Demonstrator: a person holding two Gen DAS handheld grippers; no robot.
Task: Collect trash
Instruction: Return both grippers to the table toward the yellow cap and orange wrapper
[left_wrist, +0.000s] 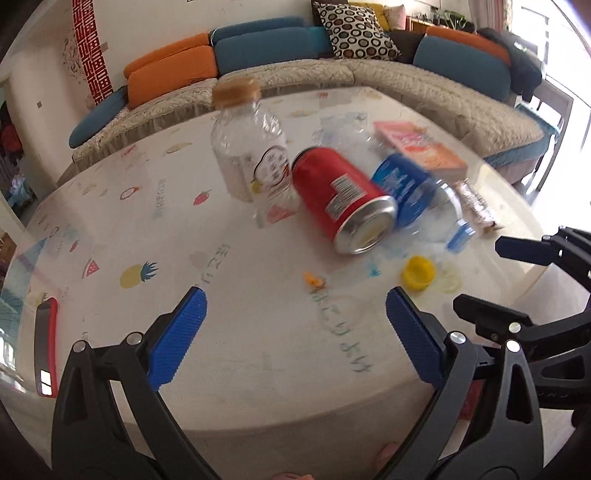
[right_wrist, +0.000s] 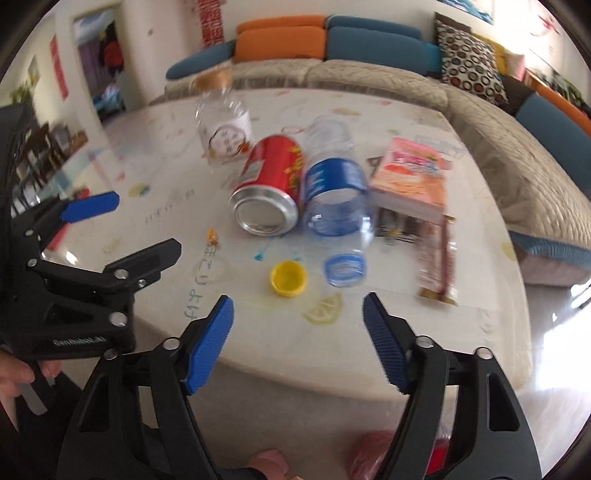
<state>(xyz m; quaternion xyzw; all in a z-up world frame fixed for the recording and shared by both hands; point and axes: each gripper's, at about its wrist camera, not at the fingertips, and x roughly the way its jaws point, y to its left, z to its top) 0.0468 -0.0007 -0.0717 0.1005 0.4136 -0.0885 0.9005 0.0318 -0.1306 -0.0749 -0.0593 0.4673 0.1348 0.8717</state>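
Note:
A red can (left_wrist: 343, 199) (right_wrist: 269, 184) lies on its side on the white table (left_wrist: 147, 229) (right_wrist: 461, 325). A clear bottle with a blue label (left_wrist: 417, 192) (right_wrist: 334, 195) lies against it. An upright clear bottle with a tan cap (left_wrist: 251, 147) (right_wrist: 221, 122) stands behind them. A yellow cap (left_wrist: 419, 276) (right_wrist: 289, 278) and a small orange scrap (left_wrist: 314, 282) (right_wrist: 213, 236) lie nearer. My left gripper (left_wrist: 295, 295) (right_wrist: 146, 221) is open and empty, short of the can. My right gripper (right_wrist: 298, 301) (left_wrist: 480, 273) is open and empty, just before the yellow cap.
A pink snack box (left_wrist: 421, 147) (right_wrist: 413, 173) and a brown wrapper (left_wrist: 476, 205) (right_wrist: 437, 258) lie to the right of the bottles. A red-edged flat device (left_wrist: 46, 347) rests at the table's left edge. A curved sofa (left_wrist: 424, 88) wraps behind the table.

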